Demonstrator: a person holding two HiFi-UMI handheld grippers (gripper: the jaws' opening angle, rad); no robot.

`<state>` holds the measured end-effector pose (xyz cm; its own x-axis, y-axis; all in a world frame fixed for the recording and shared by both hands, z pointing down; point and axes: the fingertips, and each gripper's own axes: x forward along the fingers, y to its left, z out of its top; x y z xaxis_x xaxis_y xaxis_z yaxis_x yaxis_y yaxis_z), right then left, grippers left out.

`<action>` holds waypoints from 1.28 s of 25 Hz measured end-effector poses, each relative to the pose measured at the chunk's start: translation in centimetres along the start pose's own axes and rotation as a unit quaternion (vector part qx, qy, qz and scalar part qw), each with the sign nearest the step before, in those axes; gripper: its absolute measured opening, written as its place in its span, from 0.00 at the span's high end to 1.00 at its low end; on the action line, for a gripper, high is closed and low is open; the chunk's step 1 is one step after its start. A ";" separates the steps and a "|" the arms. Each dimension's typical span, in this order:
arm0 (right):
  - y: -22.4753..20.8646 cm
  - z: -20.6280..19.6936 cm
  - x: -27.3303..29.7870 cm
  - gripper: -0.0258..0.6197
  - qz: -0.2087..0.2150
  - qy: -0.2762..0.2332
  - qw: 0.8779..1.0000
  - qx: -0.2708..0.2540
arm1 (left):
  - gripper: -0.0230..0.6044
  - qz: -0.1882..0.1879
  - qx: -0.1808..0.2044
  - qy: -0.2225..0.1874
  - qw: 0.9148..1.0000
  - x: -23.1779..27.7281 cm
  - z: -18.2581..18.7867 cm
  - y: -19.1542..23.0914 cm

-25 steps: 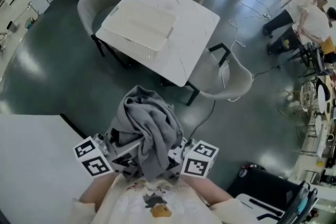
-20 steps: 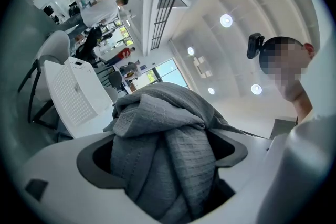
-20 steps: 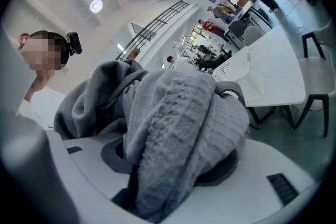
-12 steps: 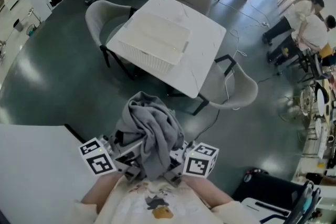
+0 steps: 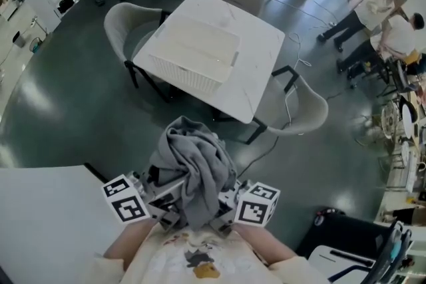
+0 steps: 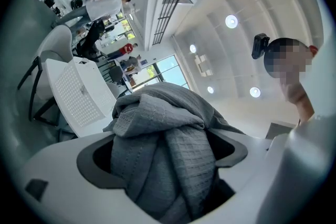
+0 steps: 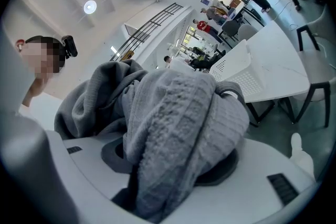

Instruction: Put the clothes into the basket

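A big room with a dark, shiny floor (image 5: 73, 103) is spreading out below. A white table (image 5: 266, 43) is standing in it with pale chairs (image 5: 126, 13) around it. A white basket (image 5: 193, 53) with little holes in its walls is sitting on that table. People are standing far off at the back.

The grey clothes (image 5: 193, 166) are hanging in the air close to the person's chest, well apart from the basket. The left gripper (image 5: 165, 195) is pinching the bundle from one side. The right gripper (image 5: 225, 199) is pinching it from the other. Each one is pressing its jaws onto a fat wad of cloth.

I am guessing the clothes are soft and light. They are flopping and sagging wherever nothing is holding them. They are not going to break, and they are not looking slippery. A loose end could be catching on the basket's rim, though. The thick, bunched middle is looking like the best place to hold, which is where both claws are gripping.

The bundle is looking crumpled and is piling up high over the claws. One part is showing tiny woven squares, and another part is looking fluffy. I am not able to tell if it is one piece or more.
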<state>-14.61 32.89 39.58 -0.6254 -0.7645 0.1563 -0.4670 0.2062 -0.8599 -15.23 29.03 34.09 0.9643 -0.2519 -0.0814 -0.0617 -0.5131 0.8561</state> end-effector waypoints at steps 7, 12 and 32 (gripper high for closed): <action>-0.2 0.7 0.8 0.59 0.008 0.001 1.000 0.005 | 0.18 0.007 0.003 0.000 1.000 0.4 0.9 0.5; -0.8 1.4 1.7 0.59 0.014 0.008 1.000 0.009 | 0.18 0.016 0.003 -0.004 1.000 0.8 1.6 1.5; -5.0 11.8 5.9 0.59 0.043 0.024 0.999 0.015 | 0.18 0.040 0.016 -0.018 0.999 9.1 9.0 5.6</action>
<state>-8.60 20.13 39.12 -0.6925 -0.7140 0.1035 -0.3913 0.2512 -0.8853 -9.13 16.46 33.58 0.9460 -0.3225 -0.0319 -0.1475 -0.5162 0.8437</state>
